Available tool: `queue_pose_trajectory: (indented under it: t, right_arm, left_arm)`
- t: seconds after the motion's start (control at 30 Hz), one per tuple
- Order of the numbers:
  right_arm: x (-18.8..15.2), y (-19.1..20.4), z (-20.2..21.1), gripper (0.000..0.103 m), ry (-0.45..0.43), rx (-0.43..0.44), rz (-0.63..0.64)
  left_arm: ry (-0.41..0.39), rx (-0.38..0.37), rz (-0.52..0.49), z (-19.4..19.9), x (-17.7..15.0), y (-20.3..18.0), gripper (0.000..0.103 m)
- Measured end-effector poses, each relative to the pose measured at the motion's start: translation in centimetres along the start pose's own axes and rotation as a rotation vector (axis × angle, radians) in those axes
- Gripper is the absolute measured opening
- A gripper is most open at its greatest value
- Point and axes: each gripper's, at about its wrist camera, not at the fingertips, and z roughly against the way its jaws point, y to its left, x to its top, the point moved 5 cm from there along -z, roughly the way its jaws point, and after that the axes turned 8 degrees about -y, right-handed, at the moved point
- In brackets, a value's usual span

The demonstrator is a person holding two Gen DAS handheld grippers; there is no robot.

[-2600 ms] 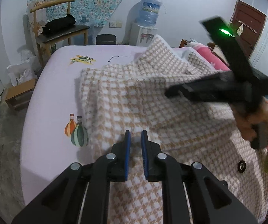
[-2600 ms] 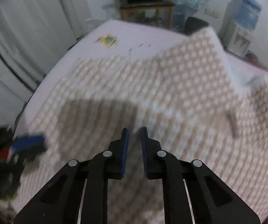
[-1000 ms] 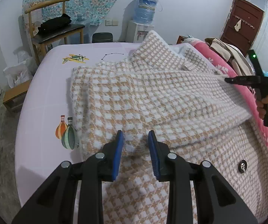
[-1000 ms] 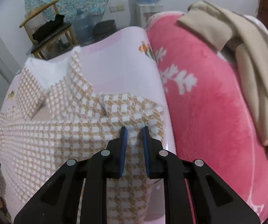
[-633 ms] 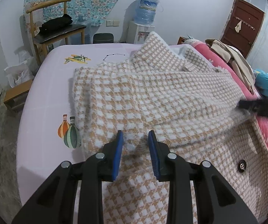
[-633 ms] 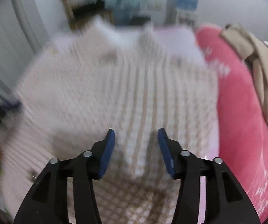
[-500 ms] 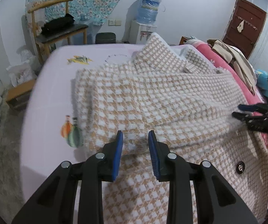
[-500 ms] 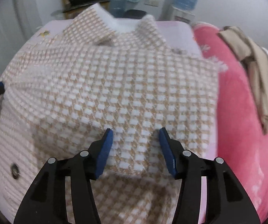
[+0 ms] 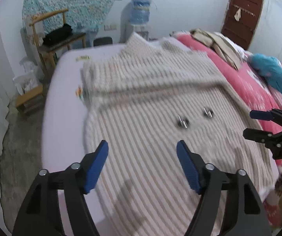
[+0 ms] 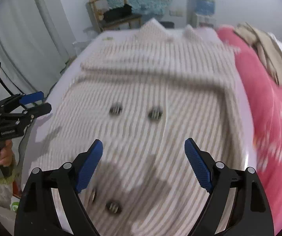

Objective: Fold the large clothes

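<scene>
A large beige-and-white houndstooth coat (image 9: 160, 106) lies spread on the lilac bed (image 9: 62, 106), collar at the far end, both sleeves folded across its chest. It also shows in the right wrist view (image 10: 150, 90), with dark buttons (image 10: 115, 109) on its front. My left gripper (image 9: 142, 154) is wide open and empty above the coat's lower part. My right gripper (image 10: 143, 153) is wide open and empty over the coat's hem. Each gripper shows in the other's view, the right (image 9: 258, 123) and the left (image 10: 35, 103). Both views are motion-blurred.
A pink blanket (image 10: 268, 108) with beige clothes (image 10: 262, 45) on it lies along the bed's right side. A wooden chair (image 9: 50, 37) with a black item, a water dispenser (image 9: 140, 15) and a brown door (image 9: 241, 13) stand at the far wall. A curtain (image 10: 19, 39) hangs on the left.
Both grippers have let go of the sleeve fold and opened wide. Both have pulled back toward the coat's hem, so the buttons now show.
</scene>
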Motion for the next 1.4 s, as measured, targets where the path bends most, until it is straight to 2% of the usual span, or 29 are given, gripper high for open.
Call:
queue_pose_trajectory:
  t: [0.1,0.2,0.4,0.5,0.73,0.9,1.1,1.4]
  right_arm:
    - [-3.1,0.1,0.6,0.081,0.023,-0.055,-0.025]
    - [-5.7,0.0,0.9,0.081,0.058,-0.068,-0.069]
    - [-8.6,-1.1,-0.1,0.081,0.108,-0.134,-0.083]
    - [-9.5,-1.4,-1.0,0.081,0.128,-0.15,-0.074]
    - [-10.4,-1.8,-1.9,0.088,0.115,-0.162,-0.079]
    - [-10.8,-2.3,-2.2,0.095,0.113,-0.168,-0.087]
    - [-11.1,-3.1,-1.5,0.095,0.107,-0.156,-0.102]
    - [-11.2,-3.8,-1.3,0.095,0.096,-0.145,-0.114]
  left_arm:
    - [0.03,0.024,-0.008,0.6,-2.8,-1.2,0.079]
    - [0.068,0.043,0.008,0.4,-5.4,-1.8,0.08]
    - [0.153,0.106,0.027,-1.4,-9.0,-2.5,0.08]
    - [0.153,0.125,0.027,-1.8,-9.3,-2.5,0.082]
    - [0.153,0.16,0.04,-2.5,-9.5,-2.4,0.091]
    - [0.151,0.165,0.051,-2.4,-9.6,-2.2,0.093]
    - [0.158,0.17,0.048,-2.4,-10.0,-2.3,0.097]
    - [0.186,0.163,0.039,-2.7,-9.9,-2.0,0.097]
